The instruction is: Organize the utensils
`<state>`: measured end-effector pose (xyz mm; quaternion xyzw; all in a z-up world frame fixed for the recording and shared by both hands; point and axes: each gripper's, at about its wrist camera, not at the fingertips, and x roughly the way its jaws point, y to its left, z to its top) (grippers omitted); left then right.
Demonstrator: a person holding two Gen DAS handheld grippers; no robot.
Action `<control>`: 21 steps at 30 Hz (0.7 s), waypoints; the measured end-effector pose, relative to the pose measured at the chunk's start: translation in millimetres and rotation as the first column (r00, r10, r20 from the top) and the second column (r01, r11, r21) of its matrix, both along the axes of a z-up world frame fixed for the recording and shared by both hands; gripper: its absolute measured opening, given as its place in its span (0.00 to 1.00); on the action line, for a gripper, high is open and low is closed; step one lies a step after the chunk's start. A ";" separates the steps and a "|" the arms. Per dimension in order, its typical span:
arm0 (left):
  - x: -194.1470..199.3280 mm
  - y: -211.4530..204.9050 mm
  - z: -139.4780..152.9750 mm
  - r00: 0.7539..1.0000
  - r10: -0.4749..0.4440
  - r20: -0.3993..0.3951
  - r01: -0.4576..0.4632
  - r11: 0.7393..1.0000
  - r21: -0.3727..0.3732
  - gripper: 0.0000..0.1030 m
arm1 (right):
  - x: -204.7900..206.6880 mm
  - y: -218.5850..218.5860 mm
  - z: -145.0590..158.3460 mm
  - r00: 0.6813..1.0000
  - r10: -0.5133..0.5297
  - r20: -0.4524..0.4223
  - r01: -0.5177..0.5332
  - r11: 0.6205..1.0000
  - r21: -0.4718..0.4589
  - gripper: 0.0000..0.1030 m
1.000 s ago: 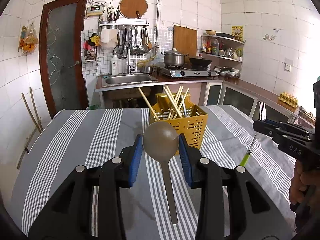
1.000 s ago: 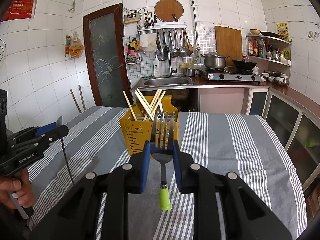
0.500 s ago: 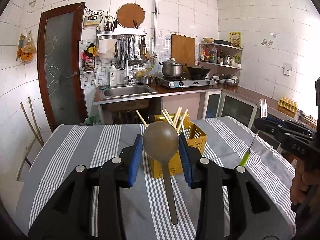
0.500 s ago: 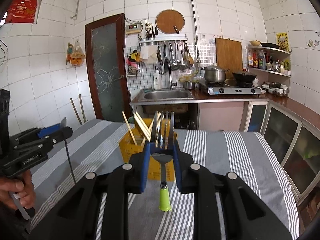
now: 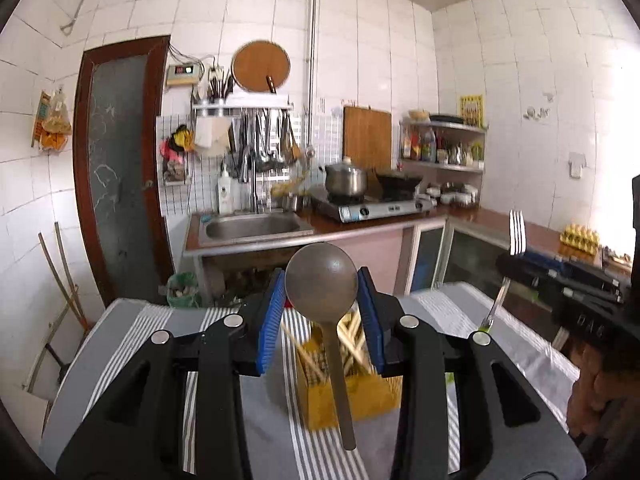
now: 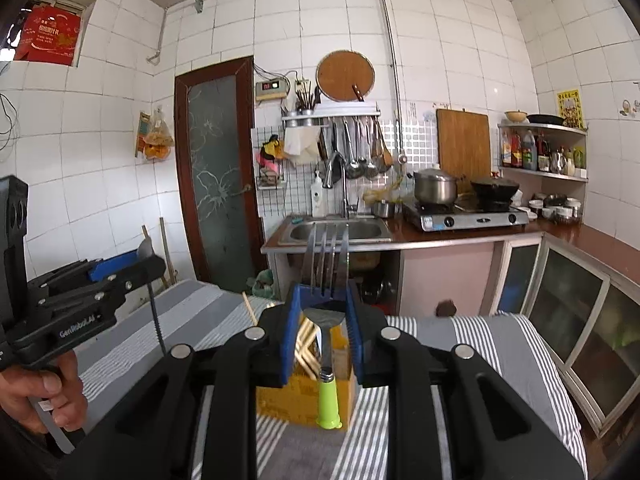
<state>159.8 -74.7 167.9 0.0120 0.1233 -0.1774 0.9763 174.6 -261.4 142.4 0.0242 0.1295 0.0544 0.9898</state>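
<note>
Chopsticks (image 5: 352,334) fill yellow basket (image 5: 360,396); jaws clamped on spoon (image 5: 322,280), fork (image 6: 326,280).

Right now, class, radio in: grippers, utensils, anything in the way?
Left gripper shut on spoon. Right gripper shut on fork. Yellow basket with chopsticks below. Nothing in the way.

The spoon (image 5: 321,280) and fingers (image 5: 271,320) hide most of the blurred yellow basket (image 5: 360,396).
</note>
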 end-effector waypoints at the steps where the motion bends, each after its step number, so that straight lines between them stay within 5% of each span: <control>1: 4.1 -1.9 3.7 1.000 0.000 0.012 0.000 1.000 -0.005 0.34 | 4.5 0.9 2.8 1.000 0.005 0.007 -0.005 1.000 0.000 0.21; 10: 42.0 -27.5 10.2 0.998 0.002 0.056 -0.002 1.000 -0.006 0.34 | 45.1 10.9 10.4 0.998 0.029 0.048 -0.028 0.999 -0.018 0.13; 21: 60.2 20.3 -31.6 0.995 0.085 -0.045 -0.084 0.996 0.031 0.34 | 47.5 -15.6 -58.5 0.982 0.106 -0.159 -0.112 0.993 -0.029 0.14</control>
